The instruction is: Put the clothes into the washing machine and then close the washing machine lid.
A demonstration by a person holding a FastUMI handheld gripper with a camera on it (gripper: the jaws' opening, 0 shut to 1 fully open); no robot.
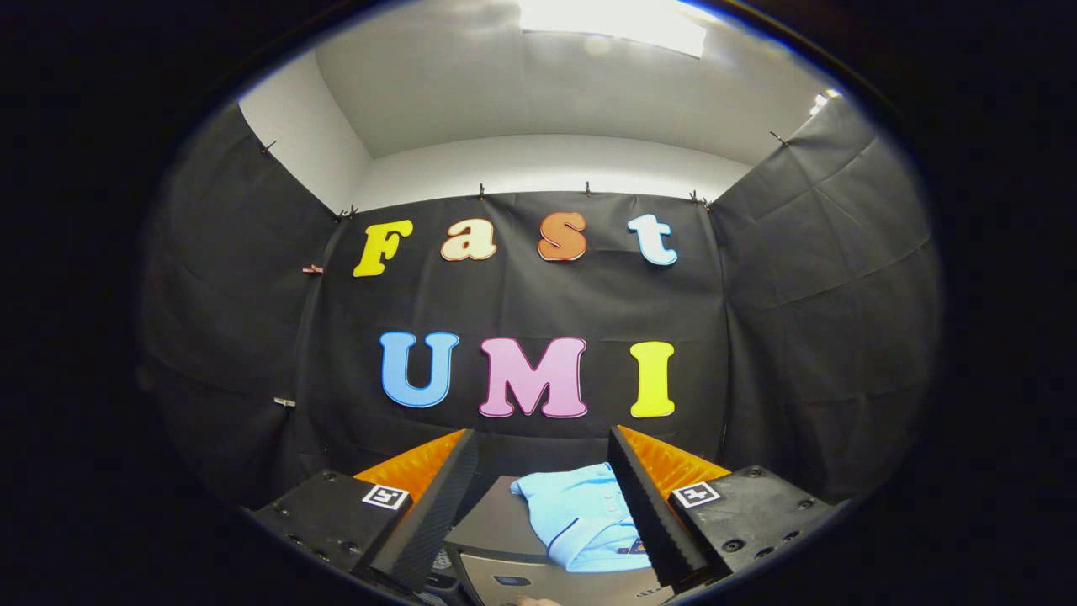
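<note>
The gripper point(538, 488) hovers with jaws wide and empty above a light blue shirt point(580, 513), which lies between its fingers on the washer point(492, 526).

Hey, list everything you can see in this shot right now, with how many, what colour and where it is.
shirt: one, light blue with dark trim, folded, lying on the grey top between and just ahead of the fingers, nearer the right one.
washing machine: one, grey; its top surface shows under the shirt, below and between the fingers; I cannot tell whether the lid is open.
booth wall: black cloth, hung on three sides beyond the fingers.
room wall: white, above the cloth.
ceiling light: one, bright white panel overhead.
gripper: one, both fingers spread apart, holding nothing, hovering over the machine top.
</note>
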